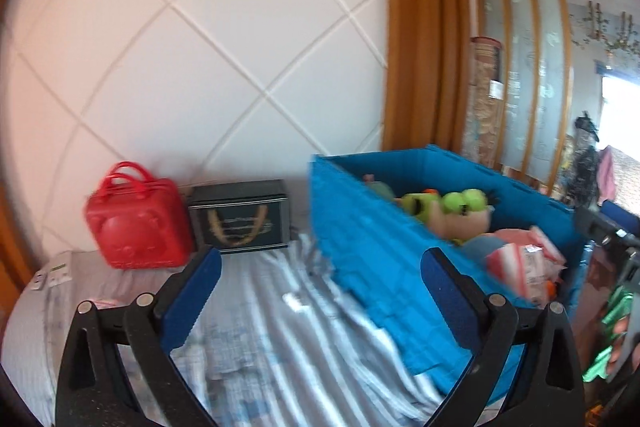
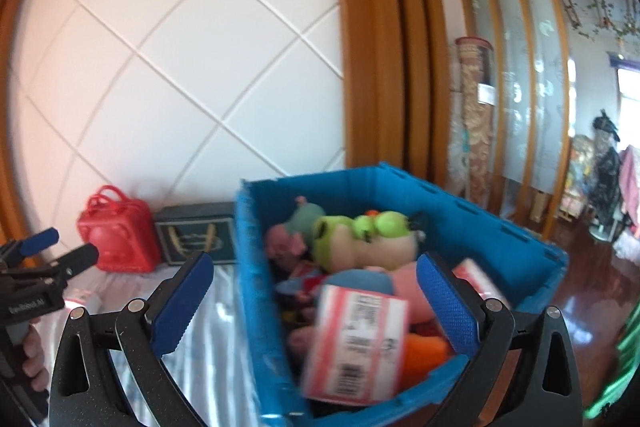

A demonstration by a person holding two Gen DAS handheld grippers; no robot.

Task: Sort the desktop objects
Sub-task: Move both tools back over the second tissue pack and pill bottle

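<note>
Two grippers, your left gripper point(image 1: 322, 277) and right gripper point(image 2: 314, 281), gape wide with nothing in them. One blue crate point(image 2: 460, 211) holds the toys, a pink-striped packet point(image 2: 358, 339) on top; two cases, one red case point(image 1: 138, 219) and one dark box point(image 1: 240, 217), stand beside it.

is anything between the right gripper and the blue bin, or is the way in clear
Nothing visible blocks it. The right gripper is open with nothing pressed between its pads, right over the open top of the blue bin. The pink-striped packet looks to lie on the toys inside, past the near wall.
</note>
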